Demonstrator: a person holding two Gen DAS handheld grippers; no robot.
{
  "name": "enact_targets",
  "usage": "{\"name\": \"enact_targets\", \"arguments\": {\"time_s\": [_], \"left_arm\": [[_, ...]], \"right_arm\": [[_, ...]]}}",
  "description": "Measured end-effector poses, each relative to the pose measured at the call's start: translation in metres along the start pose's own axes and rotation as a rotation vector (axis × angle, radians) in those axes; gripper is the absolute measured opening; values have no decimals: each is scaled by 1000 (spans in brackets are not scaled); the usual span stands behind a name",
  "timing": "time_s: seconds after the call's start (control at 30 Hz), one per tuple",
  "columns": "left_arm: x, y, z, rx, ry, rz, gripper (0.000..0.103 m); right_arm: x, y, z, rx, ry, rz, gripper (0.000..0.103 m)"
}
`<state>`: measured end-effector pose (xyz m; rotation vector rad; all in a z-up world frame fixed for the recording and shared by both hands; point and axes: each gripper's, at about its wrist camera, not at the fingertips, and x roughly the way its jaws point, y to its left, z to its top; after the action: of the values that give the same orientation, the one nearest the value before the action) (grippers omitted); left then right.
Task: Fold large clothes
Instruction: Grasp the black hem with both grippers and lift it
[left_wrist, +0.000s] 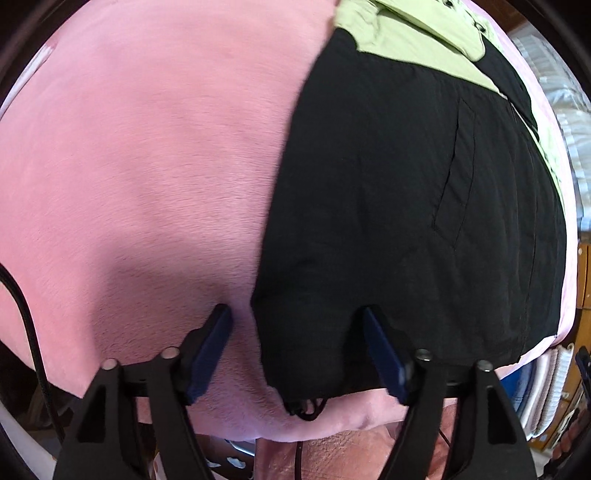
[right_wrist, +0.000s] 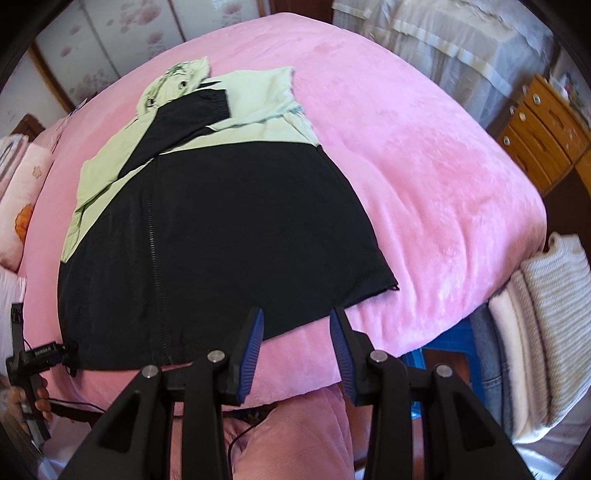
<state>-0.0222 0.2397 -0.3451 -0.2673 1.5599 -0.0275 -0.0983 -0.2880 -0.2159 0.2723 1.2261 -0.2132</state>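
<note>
Hovering low over the bed, my left gripper (left_wrist: 297, 332) pointed steeply down at the jacket (left_wrist: 406, 221). Its jaws stood wide apart and gripped nothing; the jacket's near corner with the drawcord (left_wrist: 306, 406) lay between the blue pads, one pad over the pink blanket (left_wrist: 147, 166), the other over black fabric. Pads did not press on the cloth.

My right gripper (right_wrist: 297, 328) hung over the jacket's (right_wrist: 240, 229) bottom hem, jaws partly open, empty. Hem edge ran between the fingertips; I could not tell whether the tips touched it.

Jacket lay flat on the blanket (right_wrist: 424, 184), zipper (right_wrist: 155, 258) up, black lower body toward me, pale green upper part and hood far off. One black sleeve was folded across the green chest.

In the right view the left gripper (right_wrist: 40, 354) showed at the hem's left corner, with a hand (right_wrist: 33, 402) under it. Folded white knits (right_wrist: 546, 314) sat beside the bed at right, wooden drawers (right_wrist: 543, 125) behind.
</note>
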Motion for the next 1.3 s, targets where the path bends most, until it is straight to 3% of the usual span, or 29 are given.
{"name": "enact_targets", "arguments": {"time_s": [0.1, 0.23, 0.33, 0.4, 0.63, 0.73, 0.87, 1.03, 1.07, 1.13, 1.23, 1.27, 1.3], "left_arm": [[3, -8, -1, 33, 7, 18, 86], [3, -11, 0, 54, 7, 15, 89], [-3, -6, -1, 56, 9, -5, 90], [-6, -2, -2, 57, 11, -22, 90], [-22, 16, 0, 59, 6, -86, 89], [-24, 49, 1, 53, 3, -106, 89], [-30, 64, 3, 35, 1, -138, 89], [-18, 76, -9, 67, 6, -111, 89], [-17, 74, -12, 83, 2, -95, 89], [-17, 69, -21, 115, -8, -61, 78], [-26, 67, -25, 131, -17, -32, 40], [-31, 67, -25, 129, -25, -25, 14], [-35, 65, -24, 129, -21, -23, 9]], "right_arm": [[15, -21, 3, 50, 13, 27, 37], [37, -49, 13, 64, 22, 24, 39], [55, -65, 25, 45, 17, 21, 53], [69, -71, 34, 15, 20, 20, 55], [125, -77, 52, -105, 125, 52, 56], [133, -78, 54, -125, 145, 75, 60], [135, -78, 52, -155, 184, 123, 61], [142, -69, 48, -215, 236, 148, 59], [143, -68, 48, -217, 246, 154, 54], [144, -64, 49, -218, 258, 168, 46], [138, -57, 50, -227, 261, 166, 36], [136, -55, 50, -230, 261, 165, 33], [132, -52, 51, -229, 262, 180, 23]]}}
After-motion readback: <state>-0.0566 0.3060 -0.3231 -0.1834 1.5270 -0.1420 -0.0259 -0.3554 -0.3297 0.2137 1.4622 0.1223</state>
